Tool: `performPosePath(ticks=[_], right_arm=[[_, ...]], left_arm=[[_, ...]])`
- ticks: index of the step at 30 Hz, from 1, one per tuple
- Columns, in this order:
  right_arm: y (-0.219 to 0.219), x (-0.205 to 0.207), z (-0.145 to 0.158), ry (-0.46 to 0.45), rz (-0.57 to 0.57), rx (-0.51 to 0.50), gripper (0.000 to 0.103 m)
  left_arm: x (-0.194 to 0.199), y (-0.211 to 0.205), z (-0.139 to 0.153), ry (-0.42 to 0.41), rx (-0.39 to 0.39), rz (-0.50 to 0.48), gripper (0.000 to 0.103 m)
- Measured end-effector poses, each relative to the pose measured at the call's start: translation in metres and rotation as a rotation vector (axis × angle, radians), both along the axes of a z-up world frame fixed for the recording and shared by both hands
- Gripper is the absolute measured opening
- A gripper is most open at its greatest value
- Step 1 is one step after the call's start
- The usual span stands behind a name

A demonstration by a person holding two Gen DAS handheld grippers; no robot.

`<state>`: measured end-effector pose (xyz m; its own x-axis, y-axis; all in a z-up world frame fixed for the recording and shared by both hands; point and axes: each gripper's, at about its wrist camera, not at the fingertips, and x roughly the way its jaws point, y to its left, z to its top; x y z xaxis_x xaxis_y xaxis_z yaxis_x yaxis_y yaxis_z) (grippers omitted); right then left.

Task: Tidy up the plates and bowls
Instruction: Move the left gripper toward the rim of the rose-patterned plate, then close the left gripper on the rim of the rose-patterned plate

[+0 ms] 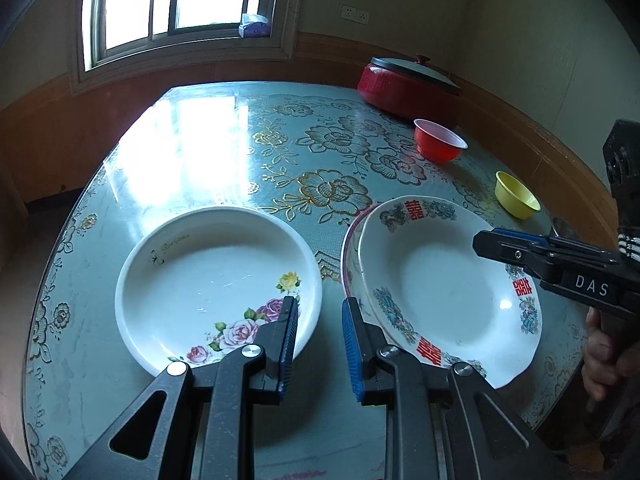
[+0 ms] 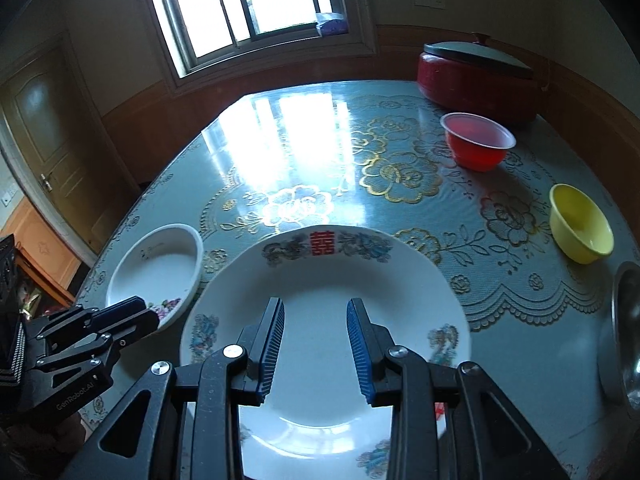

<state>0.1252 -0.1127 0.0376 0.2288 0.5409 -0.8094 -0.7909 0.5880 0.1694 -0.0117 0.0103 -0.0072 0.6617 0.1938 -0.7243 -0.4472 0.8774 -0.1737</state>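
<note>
Now | left tongs [image 1: 319,334] gaped beside rose plate [image 1: 208,280] | right tongs [image 2: 316,344] gaped over stacked plate [image 2: 328,280] | likely lining up stacking.

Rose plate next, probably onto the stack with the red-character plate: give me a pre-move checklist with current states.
1. Left gripper open, nothing between its fingers: ok.
2. Right gripper open, above the red-character plate: ok.
3. Rose plate holds nothing, flat on the table: ok.
4. Red-character plate sits on a pink-rimmed plate: ok, though off-centre.
5. Left fingers straddling the rose plate's rim: not ok.
6. Red bowl and yellow bowl apart from both plates: ok.
</note>
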Motion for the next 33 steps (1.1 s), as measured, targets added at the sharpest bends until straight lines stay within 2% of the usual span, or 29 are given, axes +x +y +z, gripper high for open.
performPosePath(ticks=[6, 13, 22, 33], right_arm=[[0.044, -0.022, -0.005, 0.06, 0.146, 0.025, 0.032], [0.088, -0.041, -0.018, 0.086, 0.237, 0.002, 0.032], [0.129, -0.036, -0.041, 0.075, 0.241, -0.067, 0.032], [0.16, -0.024, -0.054, 0.04, 0.269, -0.128, 0.032]], left_arm=[[-0.022, 0.029, 0.0, -0.022, -0.032, 0.093, 0.023], [-0.052, 0.059, -0.003, -0.017, -0.038, 0.202, 0.023], [-0.071, 0.083, -0.018, 0.017, -0.071, 0.284, 0.023], [-0.066, 0.09, -0.031, 0.032, -0.115, 0.278, 0.023]])
